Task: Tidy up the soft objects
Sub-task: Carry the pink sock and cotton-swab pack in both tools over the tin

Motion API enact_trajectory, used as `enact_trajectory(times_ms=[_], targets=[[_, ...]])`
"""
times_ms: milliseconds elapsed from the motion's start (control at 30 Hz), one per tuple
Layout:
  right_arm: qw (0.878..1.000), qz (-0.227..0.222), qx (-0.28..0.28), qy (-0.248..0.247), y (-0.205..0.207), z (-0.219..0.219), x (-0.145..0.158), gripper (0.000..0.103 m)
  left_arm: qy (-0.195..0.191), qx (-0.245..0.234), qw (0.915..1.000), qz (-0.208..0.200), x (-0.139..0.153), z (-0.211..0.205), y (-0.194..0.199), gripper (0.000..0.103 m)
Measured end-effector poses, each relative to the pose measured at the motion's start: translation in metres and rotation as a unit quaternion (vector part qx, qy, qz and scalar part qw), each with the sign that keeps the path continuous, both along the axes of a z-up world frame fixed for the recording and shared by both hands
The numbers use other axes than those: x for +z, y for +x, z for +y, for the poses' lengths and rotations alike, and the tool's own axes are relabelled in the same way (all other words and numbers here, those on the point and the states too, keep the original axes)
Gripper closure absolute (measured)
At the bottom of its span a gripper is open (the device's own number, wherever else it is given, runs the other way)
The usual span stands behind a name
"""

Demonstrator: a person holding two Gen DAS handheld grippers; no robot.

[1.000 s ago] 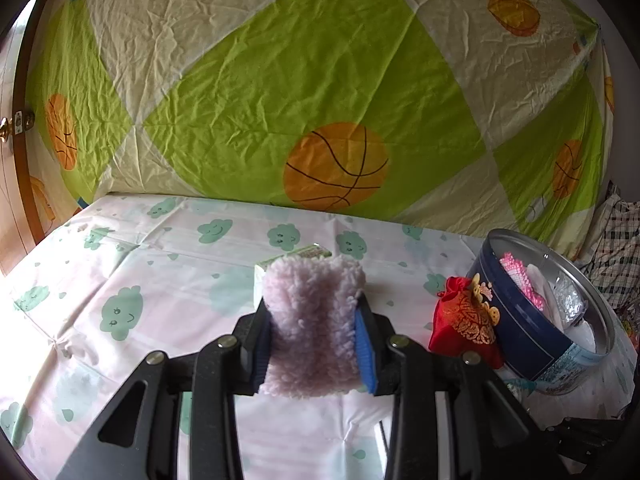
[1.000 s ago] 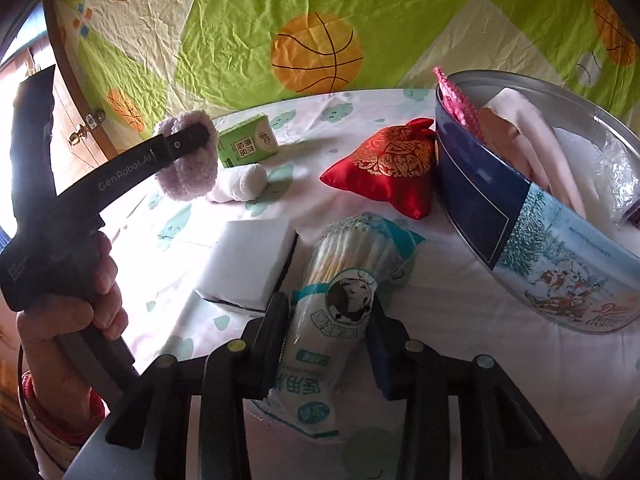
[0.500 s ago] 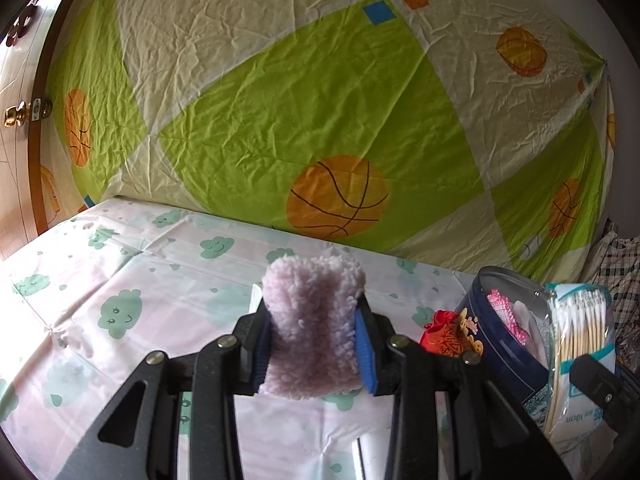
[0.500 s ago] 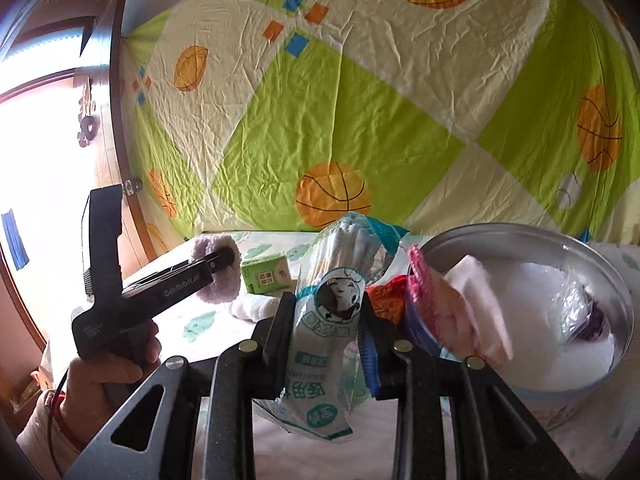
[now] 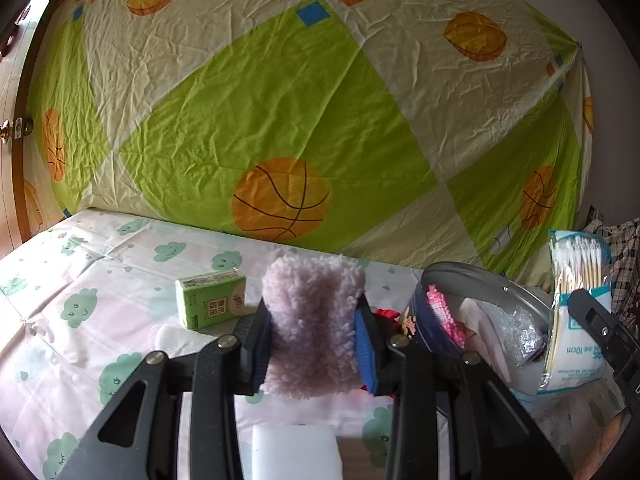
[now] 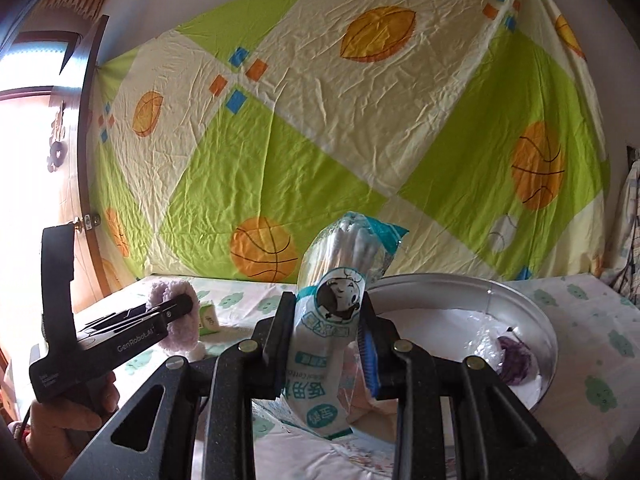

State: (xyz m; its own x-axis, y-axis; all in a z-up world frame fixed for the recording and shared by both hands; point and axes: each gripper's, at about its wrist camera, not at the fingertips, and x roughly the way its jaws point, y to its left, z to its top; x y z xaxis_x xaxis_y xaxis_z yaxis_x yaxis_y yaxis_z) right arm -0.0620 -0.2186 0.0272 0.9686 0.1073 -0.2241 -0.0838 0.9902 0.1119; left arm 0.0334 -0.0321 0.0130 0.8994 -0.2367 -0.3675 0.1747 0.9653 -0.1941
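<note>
My left gripper is shut on a fluffy lilac cloth piece and holds it above the cloud-print table, just left of the round blue tin. My right gripper is shut on a plastic bag of cotton swabs, held upright over the near left part of the tin's silver rim. That bag also shows at the right of the left wrist view. In the right wrist view the left gripper and the lilac piece sit at the left, held by a hand.
A green tissue pack, a white rolled cloth and a white sponge block lie on the table. A red pouch is mostly hidden behind my left fingers. The tin holds a pink item, crinkled plastic and something purple.
The right gripper lifted the swab bag off the table and tilted up level, bringing it over the tin. The left gripper carried the lilac piece rightward, closer to the tin.
</note>
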Motion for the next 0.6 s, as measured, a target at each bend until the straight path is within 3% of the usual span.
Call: enact_trajectory(times_ms=[600], targets=[[0.996,-0.048,-0.067,-0.022,-0.009,-0.046,0.009,0.071,0.029,-0.032,0.9990,-0.012,0.015,-0.072,-0.010,0.068]])
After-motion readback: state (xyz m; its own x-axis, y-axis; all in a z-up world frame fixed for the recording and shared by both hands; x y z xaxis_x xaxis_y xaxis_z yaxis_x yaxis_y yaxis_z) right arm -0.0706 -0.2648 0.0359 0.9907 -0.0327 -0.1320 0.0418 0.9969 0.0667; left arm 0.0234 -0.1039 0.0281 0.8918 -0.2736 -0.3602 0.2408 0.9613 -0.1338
